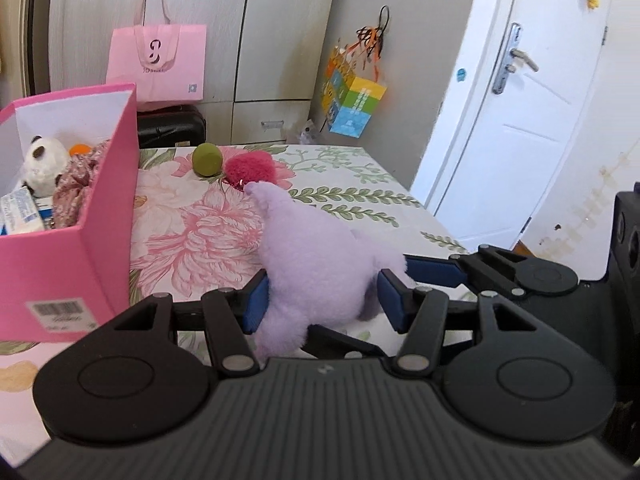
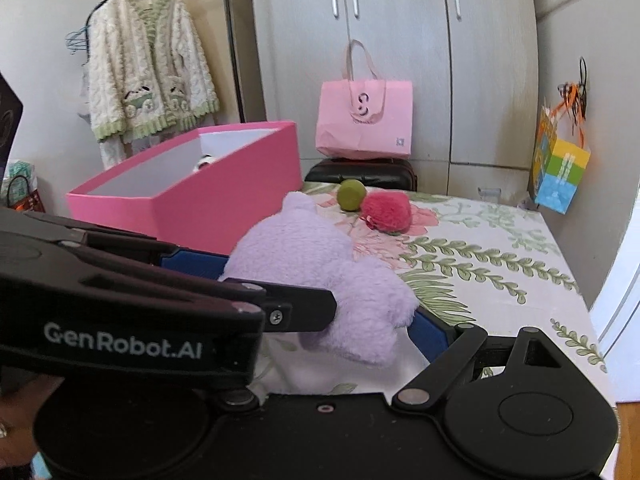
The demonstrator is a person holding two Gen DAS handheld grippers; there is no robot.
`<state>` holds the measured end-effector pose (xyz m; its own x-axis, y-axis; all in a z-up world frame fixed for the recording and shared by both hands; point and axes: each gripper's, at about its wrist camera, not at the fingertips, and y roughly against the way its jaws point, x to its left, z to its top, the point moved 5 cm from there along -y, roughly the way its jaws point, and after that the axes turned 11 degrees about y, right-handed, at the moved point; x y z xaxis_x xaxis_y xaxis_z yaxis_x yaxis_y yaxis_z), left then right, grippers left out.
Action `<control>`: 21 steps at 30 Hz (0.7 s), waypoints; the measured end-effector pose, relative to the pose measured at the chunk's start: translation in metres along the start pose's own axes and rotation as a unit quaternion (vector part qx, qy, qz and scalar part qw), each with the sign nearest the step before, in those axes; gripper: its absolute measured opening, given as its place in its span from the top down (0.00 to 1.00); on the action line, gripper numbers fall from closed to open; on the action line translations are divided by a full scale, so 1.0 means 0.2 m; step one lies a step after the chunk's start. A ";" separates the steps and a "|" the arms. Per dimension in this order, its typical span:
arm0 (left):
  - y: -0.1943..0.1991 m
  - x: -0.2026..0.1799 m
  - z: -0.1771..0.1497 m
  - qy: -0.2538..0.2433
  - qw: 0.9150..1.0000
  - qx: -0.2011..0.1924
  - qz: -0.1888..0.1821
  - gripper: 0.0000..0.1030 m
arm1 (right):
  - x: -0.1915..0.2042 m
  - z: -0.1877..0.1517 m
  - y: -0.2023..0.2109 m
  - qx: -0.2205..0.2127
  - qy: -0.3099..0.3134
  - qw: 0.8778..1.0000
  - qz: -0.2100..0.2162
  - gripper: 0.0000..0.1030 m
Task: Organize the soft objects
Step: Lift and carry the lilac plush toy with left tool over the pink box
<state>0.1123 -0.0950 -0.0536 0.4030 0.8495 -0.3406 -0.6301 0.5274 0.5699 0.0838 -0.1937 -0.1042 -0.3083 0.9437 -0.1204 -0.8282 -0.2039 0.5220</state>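
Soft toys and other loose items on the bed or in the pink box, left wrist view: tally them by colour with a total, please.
Lilac: 1, plush toy between the left gripper pads
Green: 1, ball
Red-pink: 1, fluffy pompom
White and dark: 1, panda plush in the pink box
Orange: 1, small item, kind unclear
Floral pinkish: 1, fabric piece
Total: 6

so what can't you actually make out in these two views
- Pink box contents: right wrist view, its near wall hides all but a bit of the panda toy.
- Right gripper left finger: right wrist view, the left gripper body covers it.
- Purple plush underside: both views, hidden by its own body.
- Box label text: left wrist view, too small.
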 end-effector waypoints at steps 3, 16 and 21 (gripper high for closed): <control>0.10 0.00 -0.02 -0.001 1.000 -0.006 -0.003 0.47 | 0.07 0.02 0.07 -0.006 0.017 1.000 -0.005 0.12; 0.48 0.16 0.07 0.008 1.000 0.001 0.028 0.46 | 0.41 0.23 0.23 -0.018 0.088 0.996 0.005 0.12; 0.59 0.26 0.17 0.024 0.998 -0.031 0.039 0.45 | 0.50 0.38 0.21 -0.043 0.104 0.993 0.030 0.12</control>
<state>0.0819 0.0114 0.0213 0.3192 0.8870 -0.3337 -0.6989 0.4581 0.5492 0.0530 -0.0886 -0.0306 -0.4412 0.8563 -0.2684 -0.8393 -0.2878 0.4612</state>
